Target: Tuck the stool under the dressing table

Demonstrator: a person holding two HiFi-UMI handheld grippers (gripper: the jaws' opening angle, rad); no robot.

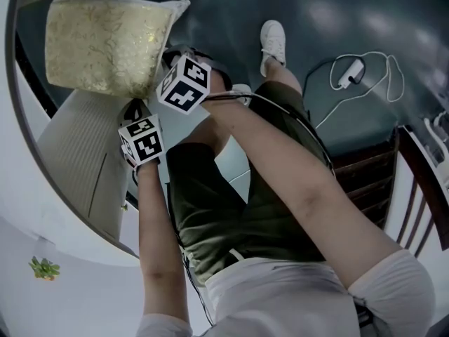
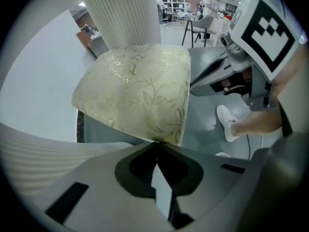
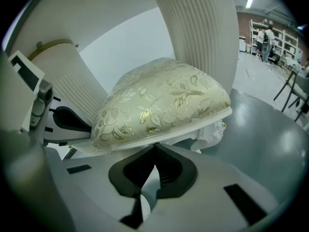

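Stool (image 1: 105, 44), cream-gold brocade cushion, upper left: likely light, soft-topped; push at rim. Left gripper (image 2: 156, 145), right gripper (image 3: 154, 147): closed, empty.

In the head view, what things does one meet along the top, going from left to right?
stool → shoe → charger

Cream floral stool (image 1: 105, 44) beside dressing table (image 1: 77, 156)

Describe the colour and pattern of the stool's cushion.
The cushion is cream with a gold leaf-and-vine pattern, clearest in the right gripper view.
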